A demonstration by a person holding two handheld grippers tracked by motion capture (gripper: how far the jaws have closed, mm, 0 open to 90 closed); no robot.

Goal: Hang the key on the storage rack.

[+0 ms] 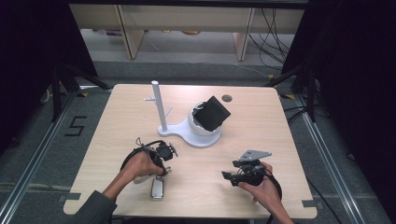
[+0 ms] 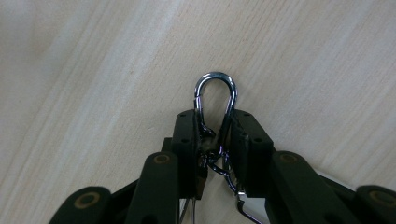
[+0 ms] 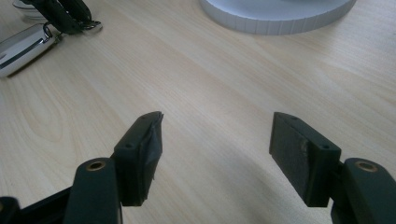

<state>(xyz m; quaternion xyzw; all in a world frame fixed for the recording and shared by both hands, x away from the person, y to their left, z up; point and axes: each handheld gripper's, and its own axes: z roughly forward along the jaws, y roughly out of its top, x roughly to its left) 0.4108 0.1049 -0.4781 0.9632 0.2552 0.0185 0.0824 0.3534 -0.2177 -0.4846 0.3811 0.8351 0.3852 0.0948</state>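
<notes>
Black pads (image 2: pixel 190 140) of the left gripper (image 2: pixel 214 140) look clamped on the carabiner clip (image 2: pixel 215 88), so grabbing's done, probably hanging it on the white stand (image 1: pixel 159 105) is left; right gripper (image 3: pixel 217 154) sits open, empty.

Left forearm, grey sleeve, enters from the lower left and angles inward. The left hand (image 1: pixel 140 164) grips the black two-jaw left claw (image 1: pixel 163 171), tilted down toward the worktop. Its jaws stand close together, pads pressing both sides of a small silver metal snap clip (image 2: pixel 215 105).

Right forearm enters from the lower right. The right hand (image 1: pixel 261 186) holds the black two-jaw right claw (image 1: pixel 226 176) low and roughly level, pointing left. Jaws stand well apart, nothing between the pads (image 3: pixel 289 154).
</notes>
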